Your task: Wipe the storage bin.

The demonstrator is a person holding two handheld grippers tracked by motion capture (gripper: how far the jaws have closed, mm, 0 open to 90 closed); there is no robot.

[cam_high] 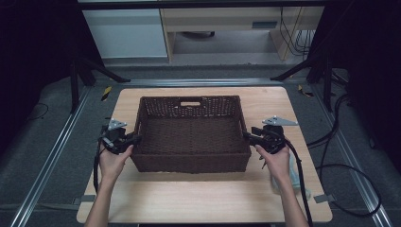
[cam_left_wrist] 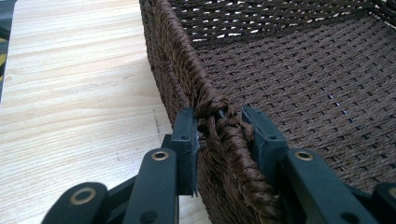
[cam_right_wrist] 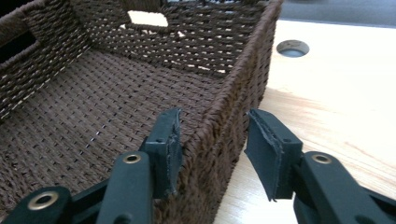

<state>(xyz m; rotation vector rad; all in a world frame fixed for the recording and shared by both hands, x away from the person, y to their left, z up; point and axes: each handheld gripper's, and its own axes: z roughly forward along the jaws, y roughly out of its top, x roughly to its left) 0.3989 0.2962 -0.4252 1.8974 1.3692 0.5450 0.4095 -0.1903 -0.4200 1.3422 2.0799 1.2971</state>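
On the light wooden bench [cam_high: 203, 198], left gripper [cam_left_wrist: 218, 128] clamps the dark brown woven basket [cam_high: 191, 135] wall, right gripper [cam_right_wrist: 212, 140] straddles it unclamped; squeeze before lifting, probably.

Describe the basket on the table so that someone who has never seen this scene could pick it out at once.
On the light wooden table, midway between the person's two hands, sits the wicker basket. It is a shallow rectangular tray of dark brown woven cord with a handle slot cut in its far wall. The left gripper and right gripper each straddle one of its side walls.
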